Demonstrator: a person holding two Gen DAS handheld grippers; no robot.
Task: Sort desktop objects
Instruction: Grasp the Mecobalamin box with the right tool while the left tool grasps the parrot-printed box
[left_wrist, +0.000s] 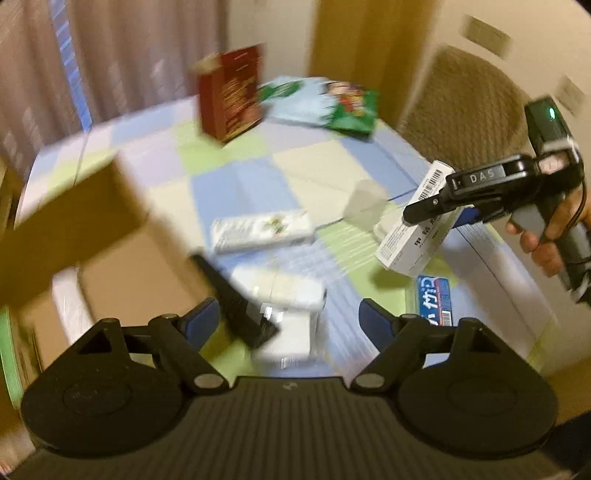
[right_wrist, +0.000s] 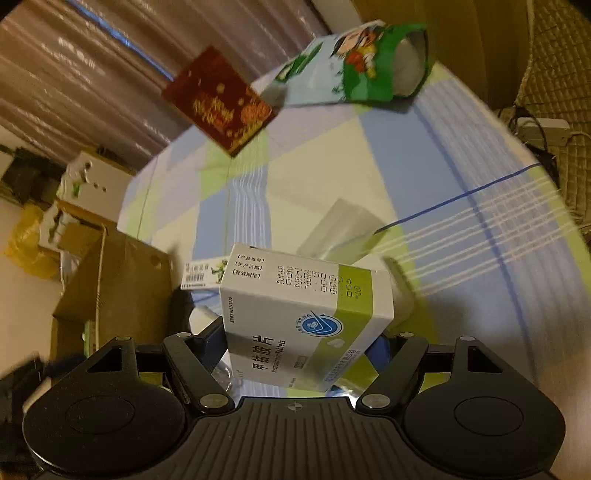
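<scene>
Above the checked tabletop (left_wrist: 295, 166), at three o'clock in the left wrist view, the right gripper (right_wrist: 299, 350) clamps a white-green tablet box (right_wrist: 306, 317) aloft, while the left gripper (left_wrist: 288, 321) gapes, holding nothing

The table wears a checked cloth (right_wrist: 461, 206) of pale blue, light green and cream squares crossed by thin white and dark blue lines. The flat cardboard tablet box (right_wrist: 306, 317) is white with an olive-green band, a round blue emblem and black print. The upright dark red carton (left_wrist: 231, 98) carries gold lettering, beside a green and pale blue cartoon-printed packet (left_wrist: 332, 103), and a plain brown cardboard box (left_wrist: 74, 229) stands at the left.
</scene>
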